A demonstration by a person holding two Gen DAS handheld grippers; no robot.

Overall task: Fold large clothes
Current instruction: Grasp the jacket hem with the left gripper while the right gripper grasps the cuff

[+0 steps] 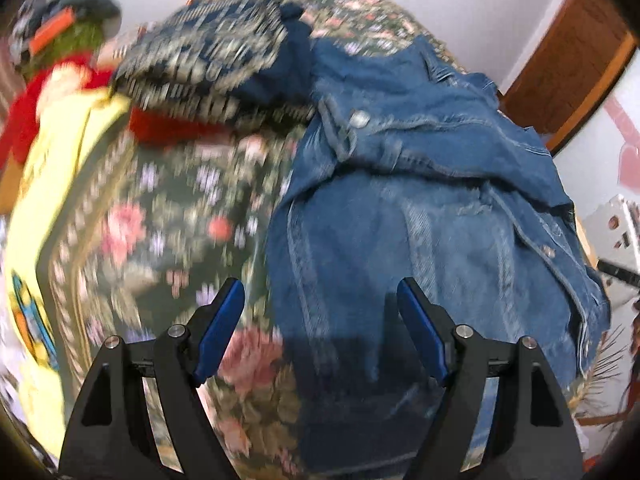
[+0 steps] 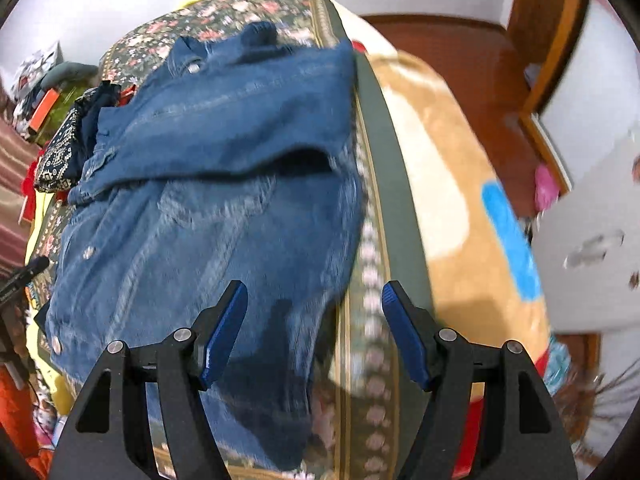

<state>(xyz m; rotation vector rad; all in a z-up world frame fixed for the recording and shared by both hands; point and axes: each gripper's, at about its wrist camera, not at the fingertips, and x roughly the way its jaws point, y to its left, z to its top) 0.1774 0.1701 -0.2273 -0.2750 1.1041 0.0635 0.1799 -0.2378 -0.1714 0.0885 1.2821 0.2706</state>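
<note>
A rumpled blue denim jacket (image 1: 420,200) was spread on a dark floral bedspread (image 1: 180,216), while the left tool (image 1: 320,332) and right tool (image 2: 316,328) were held apart and empty above it.

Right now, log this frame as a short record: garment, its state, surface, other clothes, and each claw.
garment: denim jacket
state: lying on the bed, upper part with a sleeve folded across the body
surface: floral bedspread
other clothes: navy patterned garment and red garment piled beyond the jacket
left claw: open, empty, above the jacket's edge
right claw: open, empty, above the jacket's hem
</note>
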